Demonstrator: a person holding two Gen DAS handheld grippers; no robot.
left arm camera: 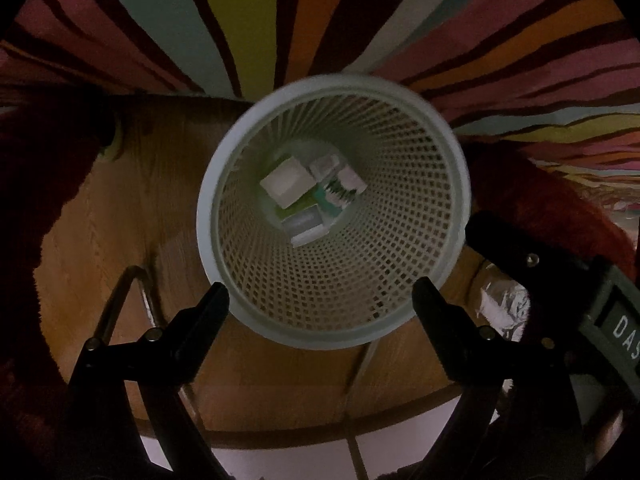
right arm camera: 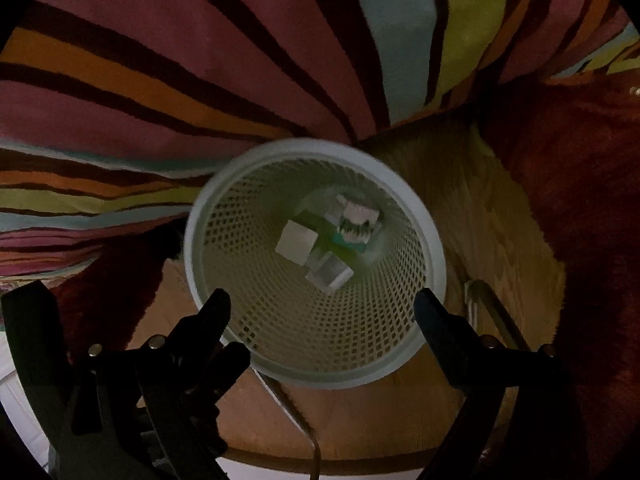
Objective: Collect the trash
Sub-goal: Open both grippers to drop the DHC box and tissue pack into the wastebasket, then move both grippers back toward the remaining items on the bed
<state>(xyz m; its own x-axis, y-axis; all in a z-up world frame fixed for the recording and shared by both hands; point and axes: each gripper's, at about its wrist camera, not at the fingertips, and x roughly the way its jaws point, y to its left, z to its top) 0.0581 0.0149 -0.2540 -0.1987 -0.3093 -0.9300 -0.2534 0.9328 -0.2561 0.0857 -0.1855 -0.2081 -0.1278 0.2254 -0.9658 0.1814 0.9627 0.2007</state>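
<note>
A white mesh waste basket (left arm camera: pixel 400 184) stands on a wooden floor, seen from above in both views (right arm camera: pixel 248 300). Several pieces of trash lie at its bottom: a white box (left arm camera: pixel 287 181), a grey packet (left arm camera: pixel 304 226) and a green and white wrapper (left arm camera: pixel 340 192); they also show in the right wrist view (right arm camera: pixel 298 244). My left gripper (left arm camera: pixel 321 300) is open and empty above the basket's near rim. My right gripper (right arm camera: pixel 322 308) is open and empty above the near rim too. A crumpled foil piece (left arm camera: pixel 502 308) lies right of the basket.
A striped, many-coloured rug (left arm camera: pixel 248 20) lies beyond the basket (right arm camera: pixel 200 60). A dark red fluffy rug (right arm camera: pixel 580 200) flanks the wooden floor (left arm camera: pixel 120 220). A metal chair leg (left arm camera: pixel 132 292) is at the left. The other gripper's body (left arm camera: pixel 580 300) is at the right.
</note>
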